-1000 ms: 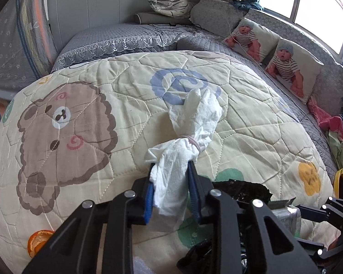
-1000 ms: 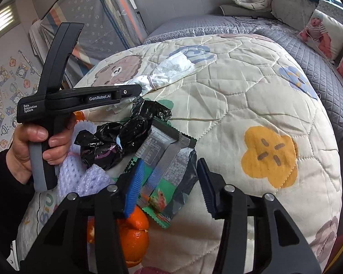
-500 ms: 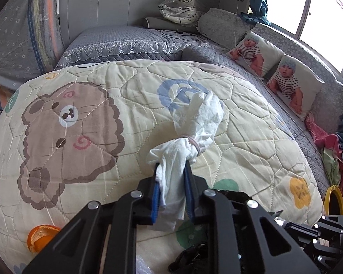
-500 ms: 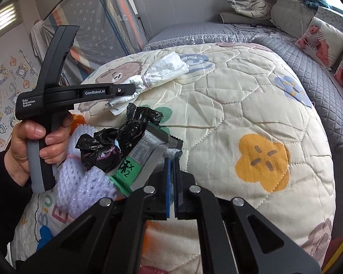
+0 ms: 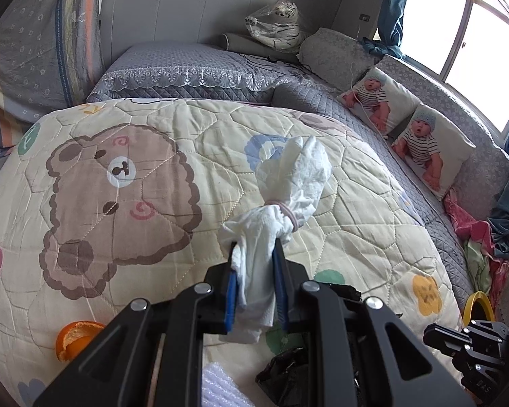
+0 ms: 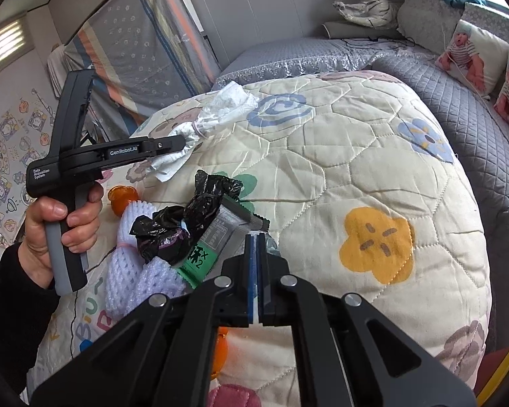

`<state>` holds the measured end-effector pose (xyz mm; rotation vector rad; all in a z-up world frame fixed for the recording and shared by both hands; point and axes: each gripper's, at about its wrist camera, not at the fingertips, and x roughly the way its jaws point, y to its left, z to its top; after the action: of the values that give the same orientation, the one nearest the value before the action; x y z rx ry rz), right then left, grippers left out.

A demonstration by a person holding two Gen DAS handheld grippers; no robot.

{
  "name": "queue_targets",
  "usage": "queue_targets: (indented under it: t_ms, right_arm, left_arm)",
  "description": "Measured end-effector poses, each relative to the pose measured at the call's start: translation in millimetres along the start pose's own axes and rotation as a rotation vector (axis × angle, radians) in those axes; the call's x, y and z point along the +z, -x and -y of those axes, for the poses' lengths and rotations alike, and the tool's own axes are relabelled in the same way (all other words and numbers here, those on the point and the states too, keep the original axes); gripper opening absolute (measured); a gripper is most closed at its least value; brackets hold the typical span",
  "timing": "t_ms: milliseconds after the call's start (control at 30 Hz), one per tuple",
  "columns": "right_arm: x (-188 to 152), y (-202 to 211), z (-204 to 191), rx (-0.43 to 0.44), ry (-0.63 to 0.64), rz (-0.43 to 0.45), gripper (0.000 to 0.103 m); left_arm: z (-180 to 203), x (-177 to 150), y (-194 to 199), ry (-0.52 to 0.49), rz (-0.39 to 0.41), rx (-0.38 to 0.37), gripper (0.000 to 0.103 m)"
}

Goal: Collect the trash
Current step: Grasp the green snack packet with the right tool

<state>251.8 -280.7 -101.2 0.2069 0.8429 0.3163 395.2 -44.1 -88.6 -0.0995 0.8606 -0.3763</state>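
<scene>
Left wrist view
- left tool [image 5: 254,271]: jaws are closing tight on the lower end of a white tissue bundle [image 5: 288,183]; blue pads are pressing both sides of it.
- tissue bundle: is being carried above the bear-print quilt [image 5: 125,183] on the bed; a hair tie [image 5: 286,208] is cinching its middle, upper part fanning out.
- orange peel [image 5: 76,337]: is lying on the quilt, lower left.
- black plastic bag [image 5: 285,373]: is showing at the bottom edge, beside white foam netting [image 5: 220,386].
- right tool [image 5: 471,349]: is showing only in part at the lower right corner.

Right wrist view
- right tool [image 6: 256,240]: jaws have just been closing and are now standing pressed together; cannot tell whether the edge of the green-and-grey snack wrapper [image 6: 217,237] is caught between them.
- snack wrapper: is lying on the quilt [image 6: 339,176], partly under the black plastic bag [image 6: 186,217].
- foam netting [image 6: 135,264]: is lying left of the bag, touching it.
- left tool [image 6: 176,146]: is gripping the tissue bundle [image 6: 220,112] above the pile; a hand [image 6: 61,230] is squeezing its handle.
</scene>
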Motion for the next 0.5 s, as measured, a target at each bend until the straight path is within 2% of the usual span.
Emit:
queue_targets:
  t_ms: [67,133,300,367,433,500]
  right_arm:
    - [1,-6,0,0.009,-0.019,-0.022,0.013]
    - [1,-7,-4,-0.004,-0.020,-0.016,0.050]
    - [4,-18,-17,-0.029,-0.014,-0.045,0.052]
    - [5,-29,-23,-0.066,0.005,-0.068,0.052]
    - [6,-40,-25,-0.077,0.001,-0.095,0.061]
    - [6,-49,-26,-0.092,-0.001,-0.118,0.064]
  left_arm:
    - [1,-1,1,-0.001,0.002,-0.006,0.017]
    - [1,-1,4,-0.003,0.008,-0.013,0.017]
    - [1,-2,10,-0.004,0.020,-0.026,0.017]
    - [1,-2,13,0.000,0.027,-0.033,0.017]
    - [-1,-2,15,0.004,0.033,-0.037,0.017]
    - [-2,-2,18,0.005,0.038,-0.038,0.017]
